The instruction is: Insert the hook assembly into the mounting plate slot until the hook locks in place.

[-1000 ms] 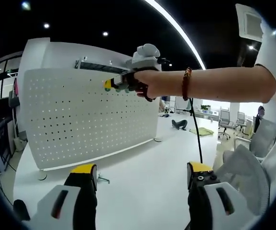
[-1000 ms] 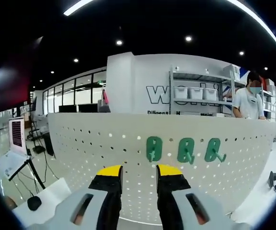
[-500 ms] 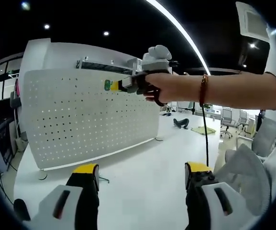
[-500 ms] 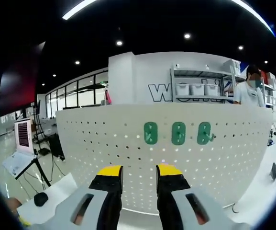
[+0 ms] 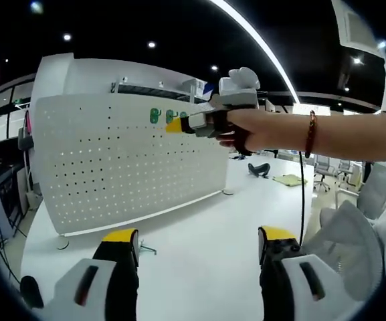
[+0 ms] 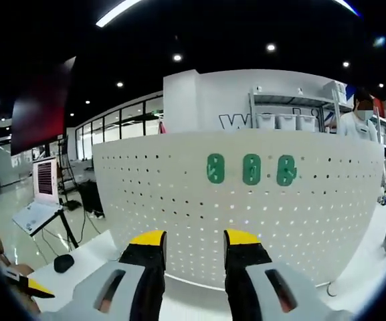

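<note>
A white pegboard plate stands upright on the table. Three green hooks sit in a row in its upper holes. My right gripper faces the board from a short way back, below the hooks, jaws a little apart with nothing between them. In the left gripper view the pegboard stands at the left with the green hooks near its top. A person's hand holds the right gripper level with them, off the board. My left gripper hangs low over the table, open wide and empty.
A small metal hook lies on the white table beside my left jaw. Office chairs stand at the right. Behind the board are a shelf with bins and a person. A screen on a stand is at the left.
The right gripper has drawn back from the pegboard, and its jaws stand slightly wider. In the left gripper view the hand holding it has moved right. The left gripper has stayed put.
</note>
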`<state>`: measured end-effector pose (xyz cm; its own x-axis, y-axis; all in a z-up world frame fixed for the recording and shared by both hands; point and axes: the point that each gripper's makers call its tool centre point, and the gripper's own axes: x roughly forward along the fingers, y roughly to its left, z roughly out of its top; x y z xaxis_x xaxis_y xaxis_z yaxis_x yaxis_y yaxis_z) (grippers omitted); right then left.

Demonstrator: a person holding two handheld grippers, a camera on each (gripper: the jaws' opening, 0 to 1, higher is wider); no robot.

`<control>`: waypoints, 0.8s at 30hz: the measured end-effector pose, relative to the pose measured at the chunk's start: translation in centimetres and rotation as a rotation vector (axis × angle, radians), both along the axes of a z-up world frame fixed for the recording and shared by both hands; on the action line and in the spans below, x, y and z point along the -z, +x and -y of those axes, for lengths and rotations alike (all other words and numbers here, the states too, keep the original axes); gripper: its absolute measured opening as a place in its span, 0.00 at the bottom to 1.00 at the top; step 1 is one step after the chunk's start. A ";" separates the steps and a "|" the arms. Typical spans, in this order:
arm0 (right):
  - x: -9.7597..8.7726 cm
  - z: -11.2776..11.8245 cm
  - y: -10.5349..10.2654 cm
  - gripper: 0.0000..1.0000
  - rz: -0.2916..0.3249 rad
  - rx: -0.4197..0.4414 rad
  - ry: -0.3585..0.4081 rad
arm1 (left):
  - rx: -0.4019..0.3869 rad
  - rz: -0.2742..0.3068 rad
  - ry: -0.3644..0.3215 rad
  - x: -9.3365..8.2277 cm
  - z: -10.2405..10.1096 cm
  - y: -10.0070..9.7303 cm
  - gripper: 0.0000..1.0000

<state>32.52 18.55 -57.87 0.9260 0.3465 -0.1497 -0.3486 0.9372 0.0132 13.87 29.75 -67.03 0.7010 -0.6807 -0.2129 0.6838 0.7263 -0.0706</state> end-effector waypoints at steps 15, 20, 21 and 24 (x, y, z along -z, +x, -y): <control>1.6 -0.9 -1.7 0.36 -0.009 -0.113 0.027 | -0.035 -0.027 0.031 1.4 -0.3 1.3 0.76; 1.7 -1.3 -2.4 0.35 -0.016 -0.112 0.082 | -0.037 -0.033 0.048 2.0 -0.2 1.4 0.76; 1.5 -1.3 -2.6 0.35 0.002 -0.117 0.078 | -0.036 -0.033 0.051 2.1 -0.2 1.5 0.75; 1.5 -1.7 -3.1 0.36 0.013 -0.134 0.052 | -0.037 -0.040 0.050 2.3 -0.2 1.6 0.75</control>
<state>29.42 20.22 -59.40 0.8728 0.4740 -0.1164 -0.4708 0.8805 0.0556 15.49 29.91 -69.33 0.7157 -0.6423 -0.2741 0.6539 0.7542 -0.0601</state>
